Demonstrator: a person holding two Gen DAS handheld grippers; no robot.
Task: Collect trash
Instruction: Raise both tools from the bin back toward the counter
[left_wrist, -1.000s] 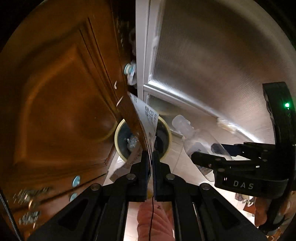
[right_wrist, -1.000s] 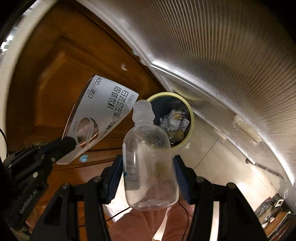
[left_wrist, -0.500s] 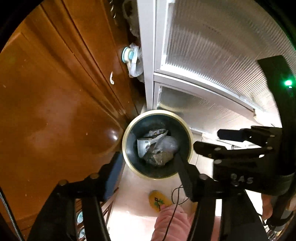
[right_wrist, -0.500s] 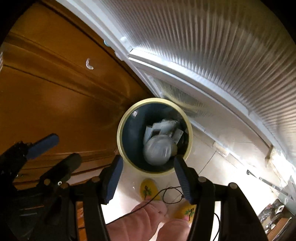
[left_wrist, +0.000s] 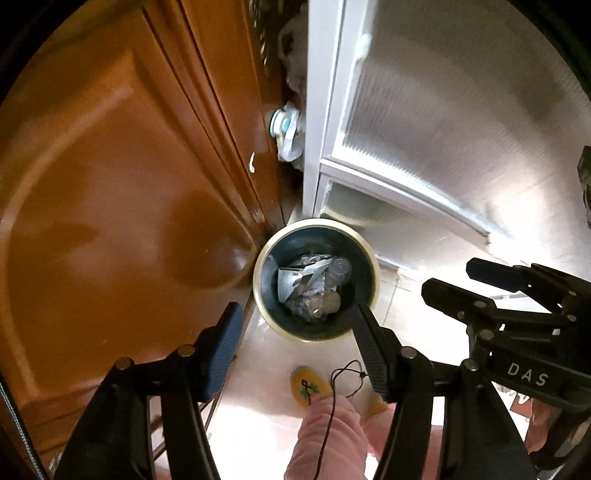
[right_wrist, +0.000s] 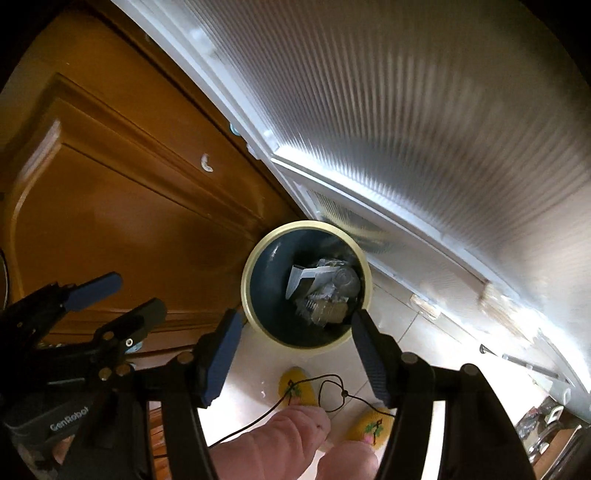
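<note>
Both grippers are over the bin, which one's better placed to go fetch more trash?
Neither clearly: left gripper and right gripper both hang empty above the cream-rimmed dark round bin, right jaws opening; no loose trash shows outside it.

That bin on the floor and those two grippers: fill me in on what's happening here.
A person holds both grippers above the round trash bin, which stands by a wooden cabinet. The left gripper is open and empty; the right gripper is opening, nothing between its fingers. A clear bottle and paper packaging lie inside the bin.
</note>
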